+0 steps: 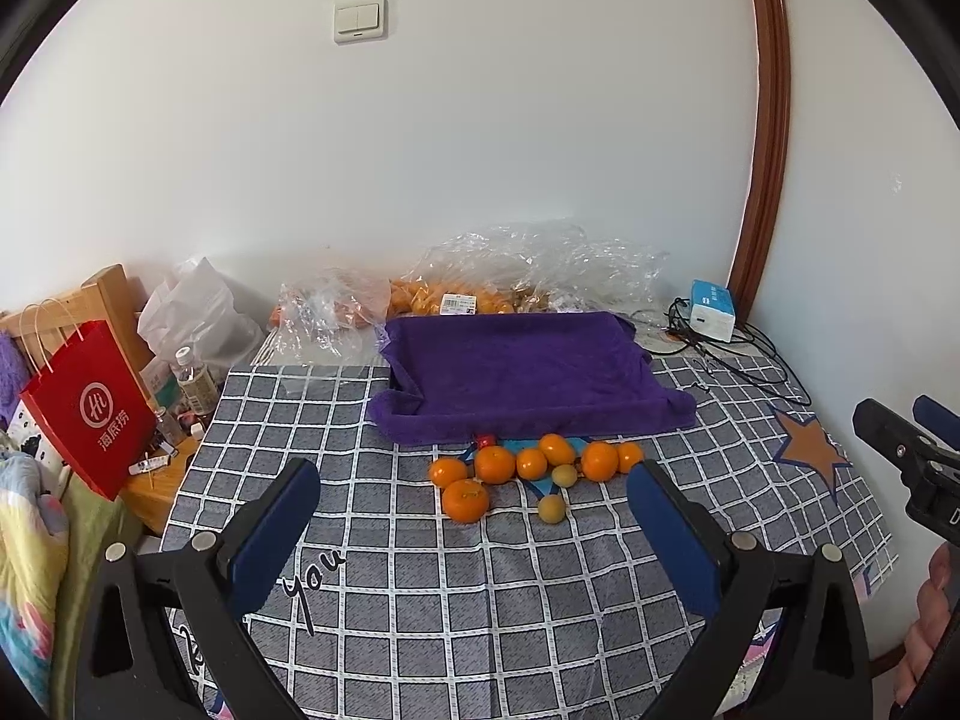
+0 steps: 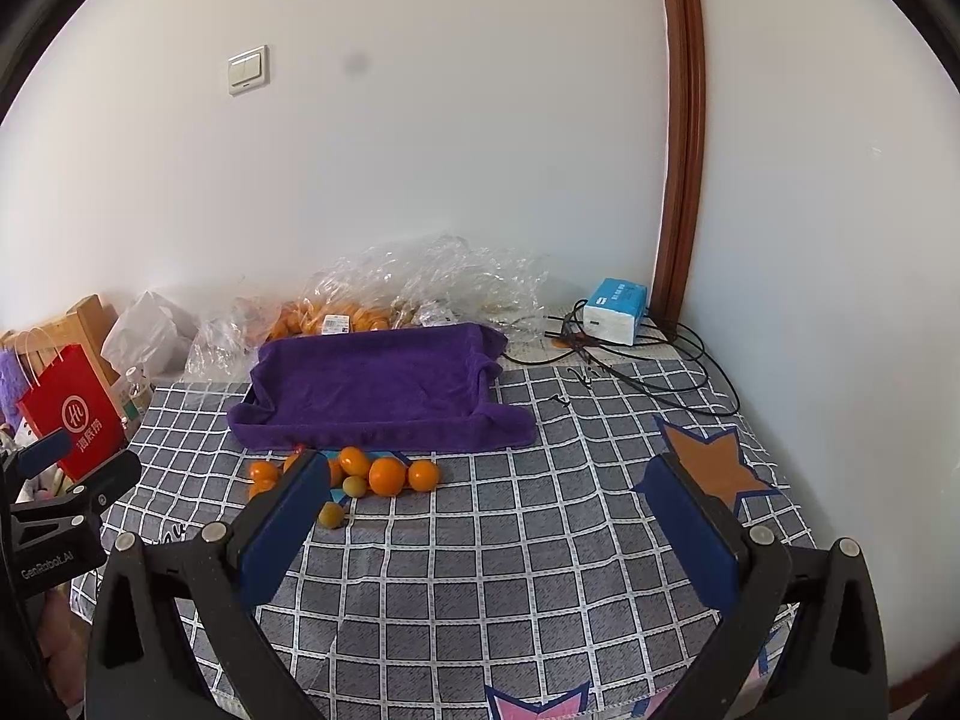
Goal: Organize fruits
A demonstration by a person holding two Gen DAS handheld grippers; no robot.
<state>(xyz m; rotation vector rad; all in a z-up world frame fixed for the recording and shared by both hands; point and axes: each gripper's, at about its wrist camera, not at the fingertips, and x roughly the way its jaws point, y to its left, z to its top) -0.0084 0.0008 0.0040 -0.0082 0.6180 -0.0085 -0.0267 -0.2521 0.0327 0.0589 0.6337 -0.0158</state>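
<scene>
Several oranges (image 1: pixel 495 464) and two small yellow-green fruits (image 1: pixel 551 508) lie in a cluster on the checked tablecloth (image 1: pixel 420 570), just in front of a tray covered with a purple towel (image 1: pixel 522 372). The cluster also shows in the right wrist view (image 2: pixel 387 475), in front of the purple tray (image 2: pixel 372 390). My left gripper (image 1: pixel 474 474) is open and empty, held back from the fruit. My right gripper (image 2: pixel 483 465) is open and empty, to the right of the fruit. The left gripper's left finger hides nothing; the right gripper's left finger (image 2: pixel 288 516) covers part of the cluster.
Clear plastic bags holding more oranges (image 1: pixel 480 294) lie behind the tray by the wall. A blue-white box (image 1: pixel 711 309) and black cables (image 1: pixel 738 360) sit at the back right. A red paper bag (image 1: pixel 90 408), bottles and a white bag stand off the table's left edge.
</scene>
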